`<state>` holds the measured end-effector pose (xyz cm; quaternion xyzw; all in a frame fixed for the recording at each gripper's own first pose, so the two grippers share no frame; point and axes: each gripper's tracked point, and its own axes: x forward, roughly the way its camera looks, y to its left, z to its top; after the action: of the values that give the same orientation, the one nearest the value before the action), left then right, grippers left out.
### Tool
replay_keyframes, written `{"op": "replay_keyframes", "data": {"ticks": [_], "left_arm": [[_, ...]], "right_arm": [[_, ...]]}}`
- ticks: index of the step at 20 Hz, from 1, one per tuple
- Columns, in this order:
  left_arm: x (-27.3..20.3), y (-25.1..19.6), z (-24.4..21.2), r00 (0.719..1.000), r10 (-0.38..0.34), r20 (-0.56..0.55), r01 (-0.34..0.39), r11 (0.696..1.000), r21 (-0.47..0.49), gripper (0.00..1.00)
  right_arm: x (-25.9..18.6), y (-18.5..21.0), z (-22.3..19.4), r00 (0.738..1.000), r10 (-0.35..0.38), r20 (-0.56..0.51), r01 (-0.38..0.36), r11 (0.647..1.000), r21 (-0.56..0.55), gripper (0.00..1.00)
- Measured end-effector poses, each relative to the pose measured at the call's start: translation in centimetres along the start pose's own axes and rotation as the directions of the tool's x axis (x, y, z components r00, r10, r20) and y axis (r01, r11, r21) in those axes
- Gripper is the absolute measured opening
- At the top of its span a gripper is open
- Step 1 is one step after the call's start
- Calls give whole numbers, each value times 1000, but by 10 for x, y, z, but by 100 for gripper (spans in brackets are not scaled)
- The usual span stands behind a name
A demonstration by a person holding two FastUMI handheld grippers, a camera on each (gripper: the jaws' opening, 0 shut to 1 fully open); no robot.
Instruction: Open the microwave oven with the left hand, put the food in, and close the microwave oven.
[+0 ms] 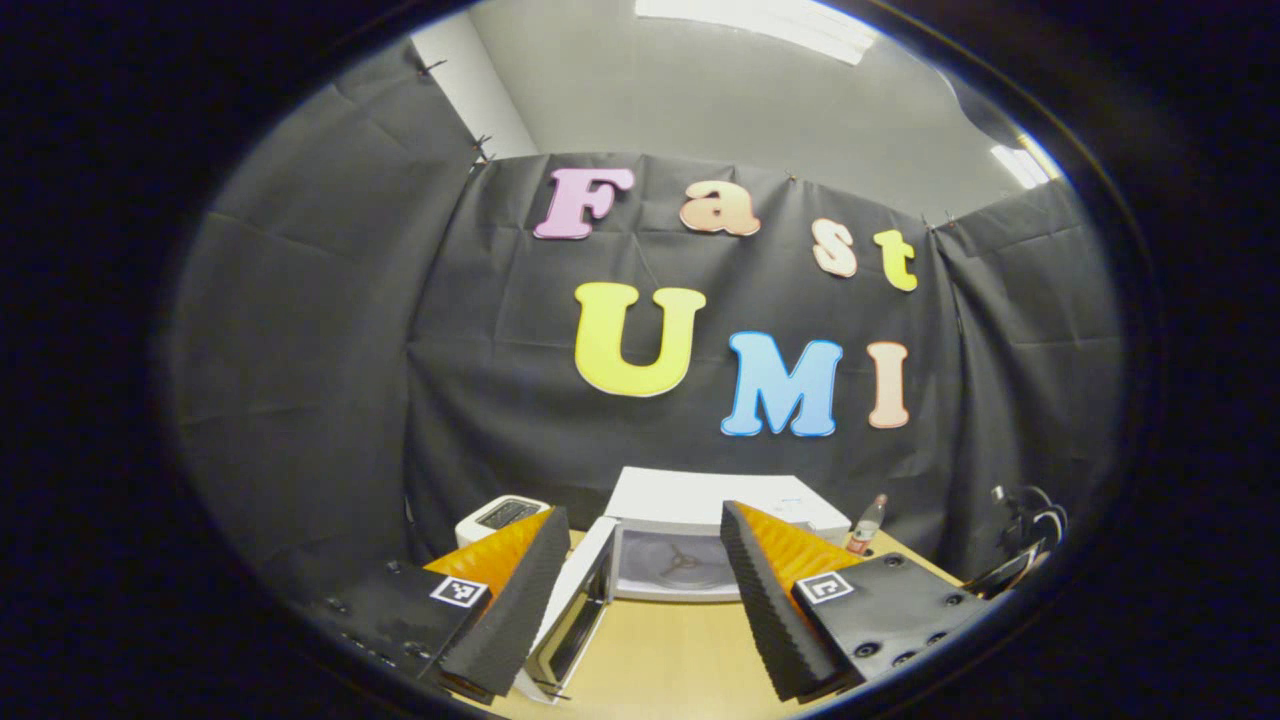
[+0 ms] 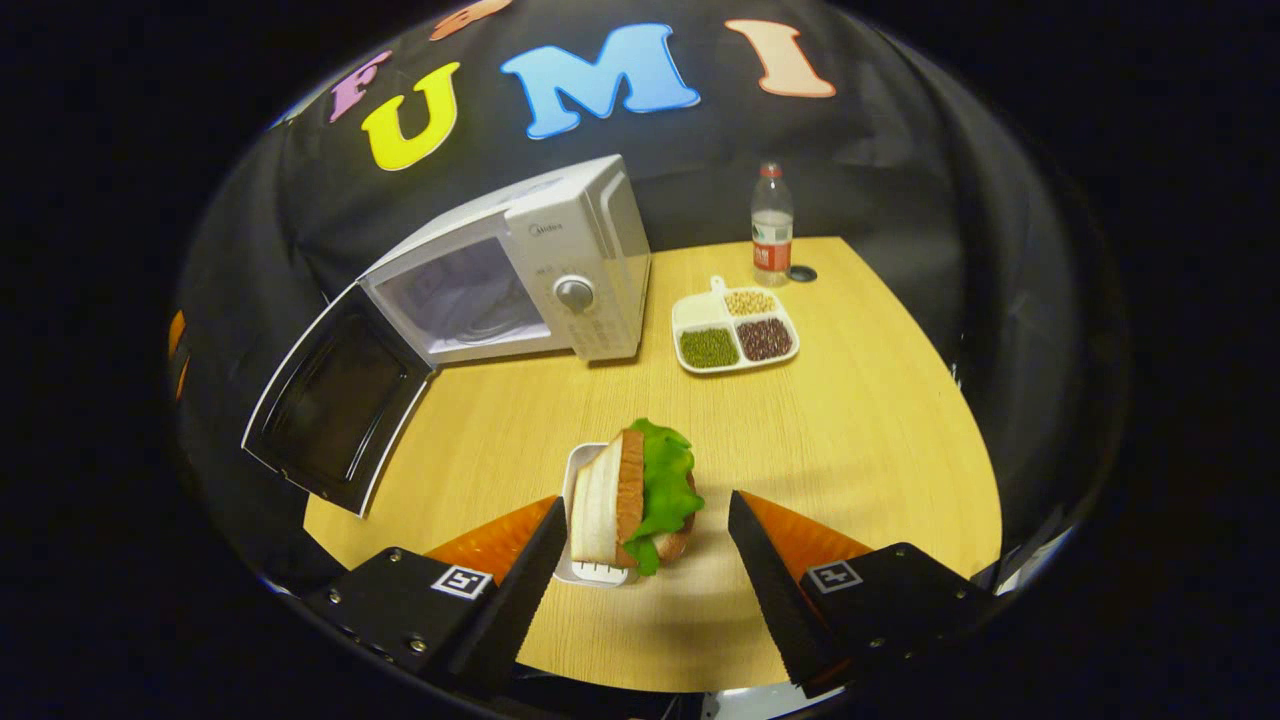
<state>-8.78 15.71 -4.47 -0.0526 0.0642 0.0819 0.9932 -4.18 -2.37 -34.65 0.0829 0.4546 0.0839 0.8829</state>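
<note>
Right gripper [image 2: 640, 560] open, its fingers apart on either side of the sandwich [image 2: 635, 495], which stands on a small white tray [image 2: 580, 570] on the table [image 2: 860, 430]. Left gripper [image 1: 640, 600] open too, holding nothing, pointed at the microwave [image 1: 700, 520]. Microwave door [image 2: 335, 395] swung wide open; sectioned dish of beans [image 2: 735, 330] and bottle [image 2: 771, 228] just beyond.

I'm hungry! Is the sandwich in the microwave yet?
Not yet. The microwave door already hangs open. The sandwich sits on its little tray on the table, between the open fingers of the right gripper. Grabbing it, loading it and closing the door remain.
</note>
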Motion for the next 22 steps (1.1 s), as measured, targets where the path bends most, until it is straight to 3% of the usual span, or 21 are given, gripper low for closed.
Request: {"op": "replay_keyframes", "data": {"ticks": [3, 7, 11, 12, 14, 15, 16, 22], "left_arm": [[13, -50, 23, 999, -40, 29, 40, 999, 9, 96], [24, -96, 23, 997, -83, 11, 82, 996, 43, 96], [28, -118, 13, 997, -78, -29, 81, 993, 85, 95], [30, -123, 12, 997, -75, -34, 78, 993, 90, 95], [31, -128, 15, 997, -69, -34, 72, 992, 101, 96], [32, -132, 17, 997, -70, -32, 73, 992, 105, 97], [32, -135, 19, 997, -74, -32, 77, 992, 104, 96], [36, -139, 26, 993, -117, -21, 118, 990, 77, 96]], "right_arm": [[16, -3, -15, 997, 48, -64, -44, 997, 69, 97], [31, 1, -26, 986, 120, -119, -105, 987, 120, 93], [43, 8, -35, 963, 205, -176, -164, 961, 222, 78], [44, 11, -35, 957, 234, -171, -184, 947, 265, 59], [40, 12, -34, 947, 276, -162, -218, 928, 303, 42], [38, 11, -31, 947, 285, -147, -231, 924, 304, 42], [41, 16, -34, 942, 300, -151, -244, 921, 303, 25], [21, 33, -19, 939, 331, -94, -302, 923, 238, 25]]}}
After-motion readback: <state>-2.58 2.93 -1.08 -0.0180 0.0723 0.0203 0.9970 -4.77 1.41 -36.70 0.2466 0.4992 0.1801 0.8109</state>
